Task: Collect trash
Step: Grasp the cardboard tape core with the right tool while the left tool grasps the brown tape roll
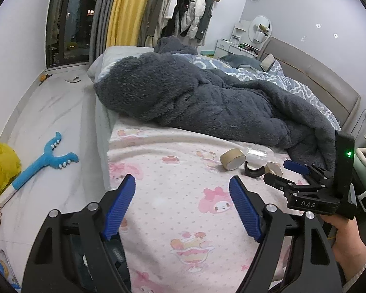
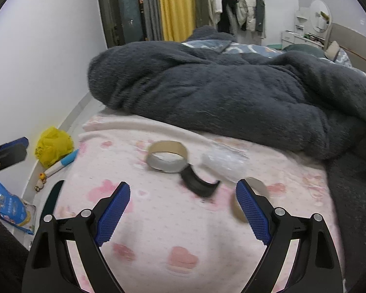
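- Bed [image 2: 188,224] under pink cartoon sheet, dark fleece blanket [image 2: 219,92] heaped behind.
- Left tool [image 1: 183,210] and right tool [image 2: 183,210] above sheet, both spread, pinching nothing.
- Yellow bag [image 2: 52,146] on floor beside bed.
- Tape core [image 2: 167,156], clear wrapper [image 2: 225,163], black curved scrap [image 2: 200,185] close together on sheet ahead of right tool.

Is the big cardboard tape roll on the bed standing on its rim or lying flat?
On its rim. The cardboard tape roll rests on its curved side on the pink blanket, its hollow centre facing the camera.
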A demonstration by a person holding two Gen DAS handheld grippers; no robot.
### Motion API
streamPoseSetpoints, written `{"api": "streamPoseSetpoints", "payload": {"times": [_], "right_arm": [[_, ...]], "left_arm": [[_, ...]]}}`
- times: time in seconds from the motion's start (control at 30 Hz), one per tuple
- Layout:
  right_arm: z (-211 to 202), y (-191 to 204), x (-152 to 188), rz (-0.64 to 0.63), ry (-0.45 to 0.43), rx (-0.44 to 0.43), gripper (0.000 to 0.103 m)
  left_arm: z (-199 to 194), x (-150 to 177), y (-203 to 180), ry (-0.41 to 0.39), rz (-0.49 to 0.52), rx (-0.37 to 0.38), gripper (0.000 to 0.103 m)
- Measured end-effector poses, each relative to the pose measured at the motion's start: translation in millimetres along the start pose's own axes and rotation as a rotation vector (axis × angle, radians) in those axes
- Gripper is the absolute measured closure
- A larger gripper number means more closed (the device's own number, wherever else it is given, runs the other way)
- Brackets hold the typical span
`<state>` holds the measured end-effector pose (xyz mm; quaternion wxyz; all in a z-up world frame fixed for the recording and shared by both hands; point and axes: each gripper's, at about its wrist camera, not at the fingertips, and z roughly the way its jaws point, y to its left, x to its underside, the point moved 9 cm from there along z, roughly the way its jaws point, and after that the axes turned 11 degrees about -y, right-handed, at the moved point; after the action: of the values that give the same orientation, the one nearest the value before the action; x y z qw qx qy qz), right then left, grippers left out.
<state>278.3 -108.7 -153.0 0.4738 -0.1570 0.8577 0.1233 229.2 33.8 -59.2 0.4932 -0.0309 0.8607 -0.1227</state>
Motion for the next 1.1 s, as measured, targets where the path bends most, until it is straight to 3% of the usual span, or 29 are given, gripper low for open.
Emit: {"api": "streamPoseSetpoints", "payload": {"times": [0.47, 0.7, 0.9, 1.1], "right_arm": [[6, -48, 16, -0.014, 0.008, 0.061, 0.014], [19, -61, 30, -0.021, 0.047, 0.060, 0.030], [27, -68, 32, -0.037, 0.057, 0.088, 0.037], [38, -79, 33, 0.015, 0.073, 0.072, 0.048]], "left_arm": [[38, 10, -30, 0.047, -0.003, 0.018, 0.021], [59, 13, -43, 0.067, 0.007, 0.030, 0.021], [74, 15, -52, 0.075, -0.017, 0.044, 0.021], [89, 19, -62, 0.080, -0.018, 0.052, 0.021]]}}
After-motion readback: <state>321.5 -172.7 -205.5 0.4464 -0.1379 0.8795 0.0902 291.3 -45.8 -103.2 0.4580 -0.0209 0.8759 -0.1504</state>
